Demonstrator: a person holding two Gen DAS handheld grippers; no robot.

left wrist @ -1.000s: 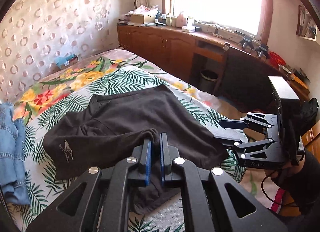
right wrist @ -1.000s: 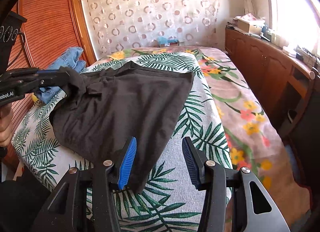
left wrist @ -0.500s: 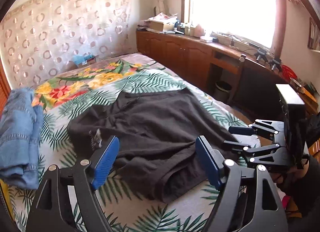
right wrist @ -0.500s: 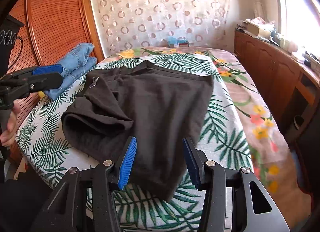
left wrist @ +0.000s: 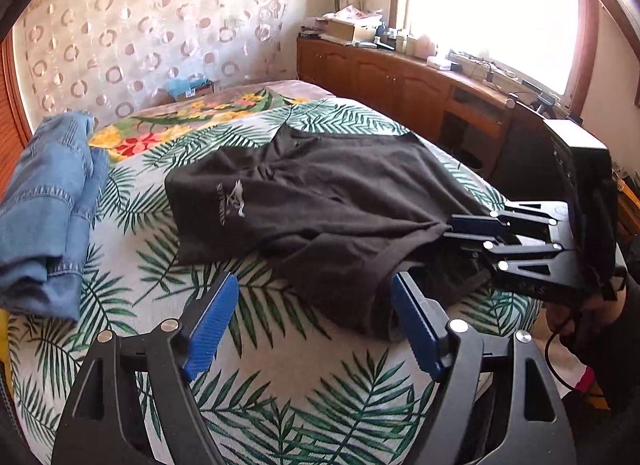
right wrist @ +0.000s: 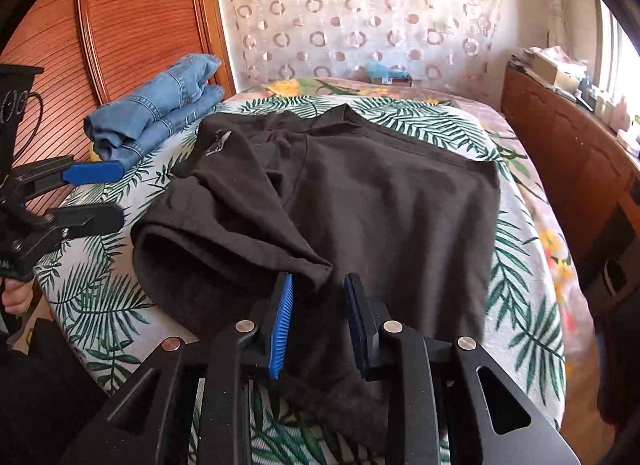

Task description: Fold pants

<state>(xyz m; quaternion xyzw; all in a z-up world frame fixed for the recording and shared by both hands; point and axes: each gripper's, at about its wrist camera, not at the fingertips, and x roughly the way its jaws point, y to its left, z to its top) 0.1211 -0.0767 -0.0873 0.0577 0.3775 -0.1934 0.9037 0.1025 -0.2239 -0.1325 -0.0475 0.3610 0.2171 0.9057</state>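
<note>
Black pants [left wrist: 304, 193] with a white logo lie partly folded on the leaf-print bed [left wrist: 280, 377]. My left gripper [left wrist: 316, 305] stands open just off their near hem, holding nothing. Seen in the right wrist view, the left gripper [right wrist: 120, 193] hangs beside the pants [right wrist: 392, 205], clear of them. My right gripper [right wrist: 319, 305] is over the near corner of the folded layer. Its jaws are closing with the cloth between them, and a gap still shows at the pads. From the left wrist view, the right gripper [left wrist: 450, 229] meets the hem at the right.
Folded blue jeans [left wrist: 44, 205] [right wrist: 160, 117] lie at the bed's far left side. A slatted wooden wardrobe [right wrist: 120, 25] stands behind them. A long wooden cabinet [left wrist: 400, 77] with clutter runs under the window on the right. A hand [right wrist: 16, 297] holds the left gripper.
My left gripper let go of the pants' fold, opened wide and drew back towards the bed's edge. My right gripper moved onto the near corner and its jaws narrowed.
</note>
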